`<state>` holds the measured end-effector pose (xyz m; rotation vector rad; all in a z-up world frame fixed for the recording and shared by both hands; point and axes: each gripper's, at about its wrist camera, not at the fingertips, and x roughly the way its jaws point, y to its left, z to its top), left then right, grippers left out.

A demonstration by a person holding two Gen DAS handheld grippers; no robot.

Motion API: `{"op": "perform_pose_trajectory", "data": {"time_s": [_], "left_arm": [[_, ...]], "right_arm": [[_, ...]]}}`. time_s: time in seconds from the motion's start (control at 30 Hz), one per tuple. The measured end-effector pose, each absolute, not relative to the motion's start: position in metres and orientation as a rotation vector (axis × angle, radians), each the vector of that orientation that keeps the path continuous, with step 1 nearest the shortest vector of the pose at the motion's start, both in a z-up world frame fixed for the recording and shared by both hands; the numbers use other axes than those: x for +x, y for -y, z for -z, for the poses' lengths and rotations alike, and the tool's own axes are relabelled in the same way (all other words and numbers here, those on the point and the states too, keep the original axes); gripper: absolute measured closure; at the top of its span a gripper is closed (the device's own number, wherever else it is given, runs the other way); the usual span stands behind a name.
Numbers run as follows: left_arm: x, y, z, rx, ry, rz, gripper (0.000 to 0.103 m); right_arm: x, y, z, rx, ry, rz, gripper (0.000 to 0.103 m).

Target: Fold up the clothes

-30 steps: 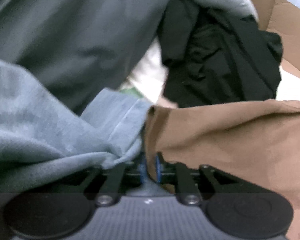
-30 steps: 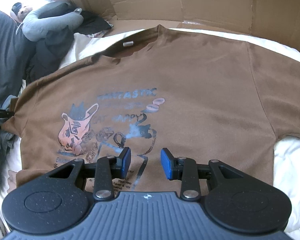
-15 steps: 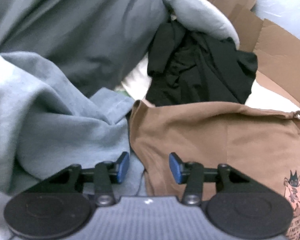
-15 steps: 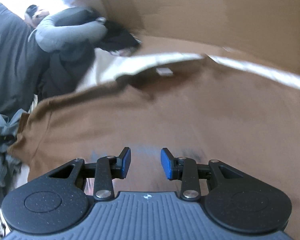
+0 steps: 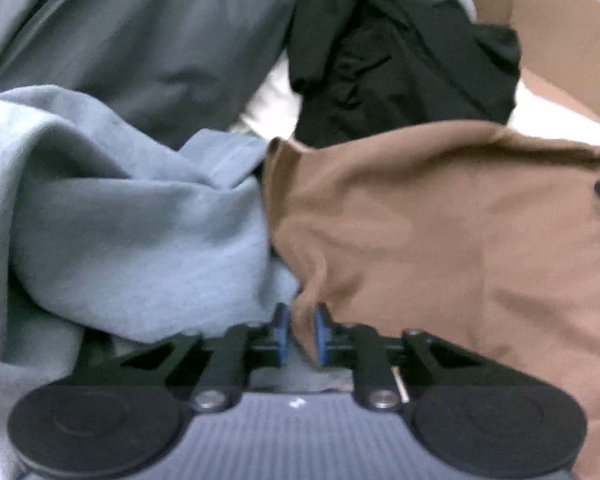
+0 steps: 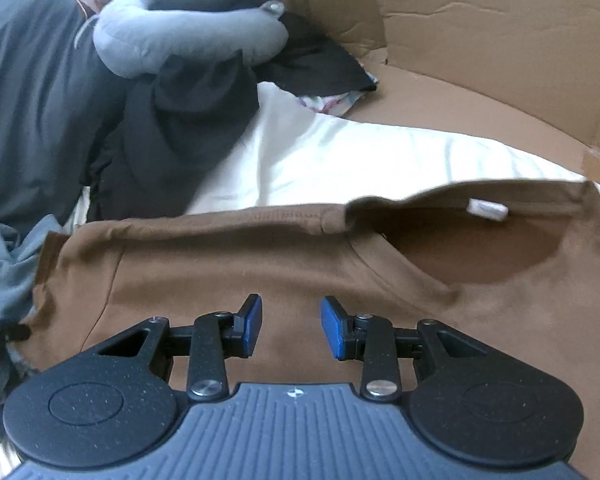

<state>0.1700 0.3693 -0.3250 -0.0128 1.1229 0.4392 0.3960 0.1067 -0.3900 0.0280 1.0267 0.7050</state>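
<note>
A brown T-shirt [image 6: 260, 264] lies face up on a white sheet, its neck opening and white label [image 6: 486, 210] toward the upper right. My left gripper [image 5: 300, 332] is at the shirt's sleeve edge [image 5: 420, 240], its jaws closing tight with a fold of brown cloth pinched between the blue pads. A black fingertip of it shows at the far left of the right wrist view, at the sleeve corner [image 6: 16, 332]. My right gripper [image 6: 291, 324] hovers over the shoulder area, left of the collar, open with nothing between its fingers.
A light grey sweatshirt [image 5: 120, 220] is bunched against the sleeve on the left. Behind lie a black garment [image 5: 400, 68], a grey neck pillow [image 6: 180, 36] and a dark grey garment [image 6: 32, 100]. Cardboard walls [image 6: 480, 32] stand at the back and right beyond the white sheet [image 6: 360, 152].
The left gripper opened, shifted along the sleeve edge and closed on the brown cloth. The right gripper travelled from the printed chest up to the shoulder by the collar, staying open.
</note>
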Motion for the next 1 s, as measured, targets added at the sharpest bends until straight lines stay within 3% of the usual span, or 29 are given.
{"op": "perform_pose_trajectory", "data": {"time_s": [0.23,0.37,0.53,1.0], "left_arm": [[0.165,-0.373,0.317,-0.101,-1.132,-0.464,0.096],[0.169,-0.376,0.306,-0.169,-1.053,-0.443,0.068],[0.173,-0.387,0.319,-0.265,-1.061,-0.456,0.080],[0.181,-0.388,0.346,-0.311,-1.150,-0.465,0.077]], "right_arm": [[0.434,-0.126,0.393,-0.012,-1.003,-0.664,0.063],[0.459,-0.136,0.395,-0.025,-1.004,-0.634,0.063],[0.472,-0.148,0.406,-0.081,-1.024,-0.634,0.063],[0.452,-0.158,0.384,-0.070,-0.980,-0.716,0.063]]}}
